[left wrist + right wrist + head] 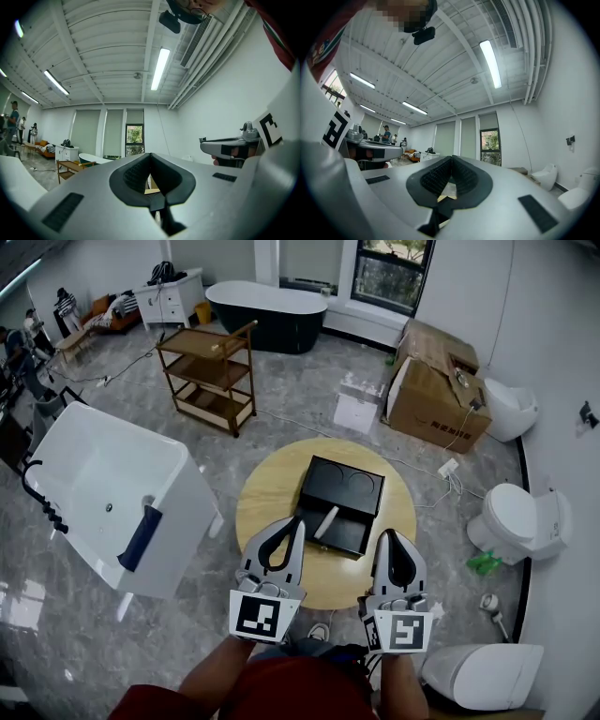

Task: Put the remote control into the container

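Observation:
A white remote control (325,522) lies inside the front compartment of the black container (348,486), which stands on a round wooden table (270,491). My left gripper (298,524) hovers over the table's near edge, its tips just left of the remote and by the container's front left corner. Its jaws are shut and hold nothing (150,155). My right gripper (385,536) is held beside the container's front right corner, also shut and empty (451,158). Both grippers point away from me, roughly level.
A white bathtub (94,484) stands left of the table. Behind it are a wooden cart (211,371) and a black bathtub (267,310). Cardboard boxes (436,395) and toilets (520,517) line the right side. People stand at the far left.

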`<state>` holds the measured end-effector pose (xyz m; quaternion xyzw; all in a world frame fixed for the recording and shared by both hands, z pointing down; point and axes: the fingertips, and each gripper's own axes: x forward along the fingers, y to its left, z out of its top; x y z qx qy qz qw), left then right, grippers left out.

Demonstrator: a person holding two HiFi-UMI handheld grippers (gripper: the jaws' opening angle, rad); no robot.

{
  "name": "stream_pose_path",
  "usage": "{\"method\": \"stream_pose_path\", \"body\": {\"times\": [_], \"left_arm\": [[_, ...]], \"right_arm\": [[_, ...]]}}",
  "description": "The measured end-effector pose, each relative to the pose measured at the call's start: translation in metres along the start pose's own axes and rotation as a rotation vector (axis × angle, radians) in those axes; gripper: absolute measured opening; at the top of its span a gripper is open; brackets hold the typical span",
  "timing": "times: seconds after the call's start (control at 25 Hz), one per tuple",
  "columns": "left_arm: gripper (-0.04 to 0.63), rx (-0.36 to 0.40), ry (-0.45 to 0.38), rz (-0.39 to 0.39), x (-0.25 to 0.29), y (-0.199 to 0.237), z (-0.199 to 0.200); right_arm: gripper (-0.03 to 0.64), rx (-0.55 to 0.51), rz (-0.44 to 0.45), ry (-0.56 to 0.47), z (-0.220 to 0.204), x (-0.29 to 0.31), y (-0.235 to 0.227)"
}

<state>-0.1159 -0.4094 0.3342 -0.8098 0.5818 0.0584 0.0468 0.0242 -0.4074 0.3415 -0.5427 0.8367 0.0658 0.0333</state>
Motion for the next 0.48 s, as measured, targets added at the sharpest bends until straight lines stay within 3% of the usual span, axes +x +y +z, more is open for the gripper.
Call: {"method": "stream_pose_path", "body": {"times": [0.48], "left_arm": [[0.015, 0.000, 0.013, -0.008, 0.0016, -0.0060, -0.0058]], "right_arm": [[0.023, 0.003, -0.012, 0.003, -0.0010, -0.0045, -0.0064]]}}
